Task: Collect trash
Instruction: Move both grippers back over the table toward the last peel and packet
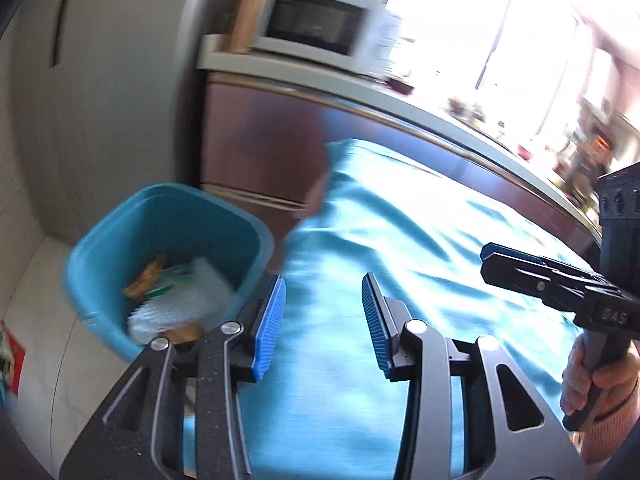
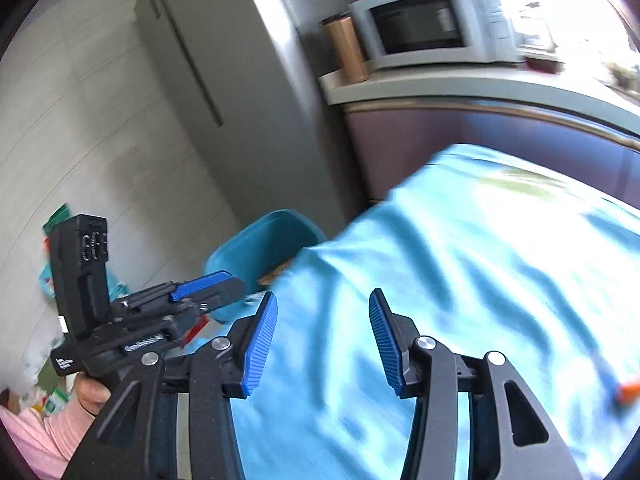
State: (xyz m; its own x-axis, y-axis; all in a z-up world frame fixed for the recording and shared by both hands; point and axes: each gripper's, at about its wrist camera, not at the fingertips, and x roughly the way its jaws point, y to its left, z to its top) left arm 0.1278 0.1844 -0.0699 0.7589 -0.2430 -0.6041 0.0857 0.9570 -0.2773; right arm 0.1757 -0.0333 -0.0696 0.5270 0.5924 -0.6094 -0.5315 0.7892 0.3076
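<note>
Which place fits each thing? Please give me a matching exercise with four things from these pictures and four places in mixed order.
Things:
1. bin
2. microwave
3. wrappers
4. cloth

Places:
A. over the table
B. on the floor beside the table
C. inside the bin
D. on the counter

Pairs: 1-B, 2-D, 3-C, 4-A

A blue plastic bin point(image 1: 168, 256) is seen upright on the floor, just beside the corner of the table. Crumpled trash point(image 1: 172, 300) is held inside it: white plastic, a green-printed wrapper and orange-brown scraps, all blurred.
</note>
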